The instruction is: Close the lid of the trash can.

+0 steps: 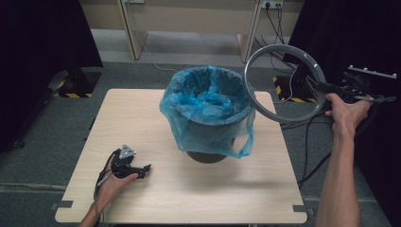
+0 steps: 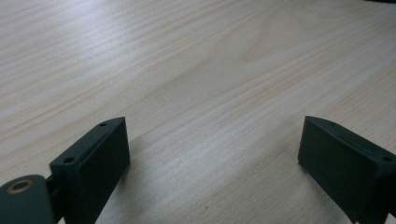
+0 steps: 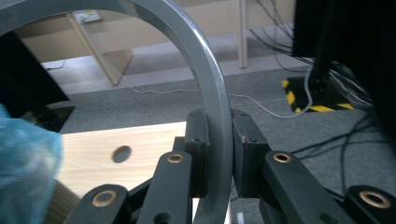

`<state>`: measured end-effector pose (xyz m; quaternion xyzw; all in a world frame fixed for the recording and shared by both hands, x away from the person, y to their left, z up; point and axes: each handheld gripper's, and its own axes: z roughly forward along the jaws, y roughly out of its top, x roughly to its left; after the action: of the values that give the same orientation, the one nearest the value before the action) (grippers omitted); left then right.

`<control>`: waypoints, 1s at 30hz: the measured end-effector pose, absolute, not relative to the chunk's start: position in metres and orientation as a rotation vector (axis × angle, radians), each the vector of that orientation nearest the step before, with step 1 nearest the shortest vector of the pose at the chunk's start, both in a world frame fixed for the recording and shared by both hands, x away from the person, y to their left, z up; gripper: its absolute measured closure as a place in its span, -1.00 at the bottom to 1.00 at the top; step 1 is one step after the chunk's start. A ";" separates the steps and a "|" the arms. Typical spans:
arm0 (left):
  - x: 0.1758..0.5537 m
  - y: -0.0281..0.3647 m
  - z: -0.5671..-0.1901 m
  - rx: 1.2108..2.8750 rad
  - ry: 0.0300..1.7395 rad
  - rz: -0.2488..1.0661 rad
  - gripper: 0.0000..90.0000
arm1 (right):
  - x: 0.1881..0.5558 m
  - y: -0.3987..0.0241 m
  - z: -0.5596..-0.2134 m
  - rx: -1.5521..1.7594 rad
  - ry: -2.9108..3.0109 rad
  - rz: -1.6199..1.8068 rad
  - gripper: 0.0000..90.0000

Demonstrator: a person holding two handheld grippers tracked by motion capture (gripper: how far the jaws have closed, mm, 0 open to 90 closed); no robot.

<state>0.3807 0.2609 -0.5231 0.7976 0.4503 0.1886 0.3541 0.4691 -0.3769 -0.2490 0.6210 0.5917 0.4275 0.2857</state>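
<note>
A dark bin (image 1: 208,156) lined with a blue plastic bag (image 1: 208,106) stands in the middle of the wooden table (image 1: 179,198). My right gripper (image 1: 326,87) is raised off the table's right side, shut on a grey ring (image 1: 265,109) that hangs tilted in the air just right of the bin's rim. In the right gripper view the ring (image 3: 210,93) runs between the two black pads (image 3: 198,140), which press on it. The left gripper (image 1: 144,169) rests on the table near the front left, its jaws open over bare wood (image 2: 201,93) with nothing between them.
Wooden furniture legs (image 1: 130,33) stand on the grey floor beyond the table. Cables and a black-and-yellow striped base (image 1: 293,90) lie at the far right. Dark curtains close off both sides.
</note>
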 end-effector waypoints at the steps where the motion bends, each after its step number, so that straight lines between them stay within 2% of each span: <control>1: 0.381 0.261 -0.523 2.062 1.164 0.488 -0.82 | 0.471 -0.373 -0.247 1.653 1.590 1.146 0.75; 11: 0.381 0.261 -0.523 2.062 1.164 0.488 -0.82 | 0.491 -0.311 -0.226 1.551 1.741 1.202 0.75; 15: 0.380 0.261 -0.523 2.061 1.165 0.487 -0.82 | 0.505 -0.272 -0.222 1.505 1.815 1.201 0.75; 24: 0.380 0.261 -0.523 2.059 1.165 0.488 -0.82 | 0.521 -0.216 -0.228 1.440 1.994 1.160 0.75; 30: 0.380 0.261 -0.523 2.059 1.165 0.488 -0.82 | 0.526 -0.197 -0.236 1.427 2.099 1.105 0.74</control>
<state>0.3802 0.2609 -0.5233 0.7969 0.4509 0.1888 0.3550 0.5258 -0.1967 -0.2359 0.5064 0.7451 0.3922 0.1857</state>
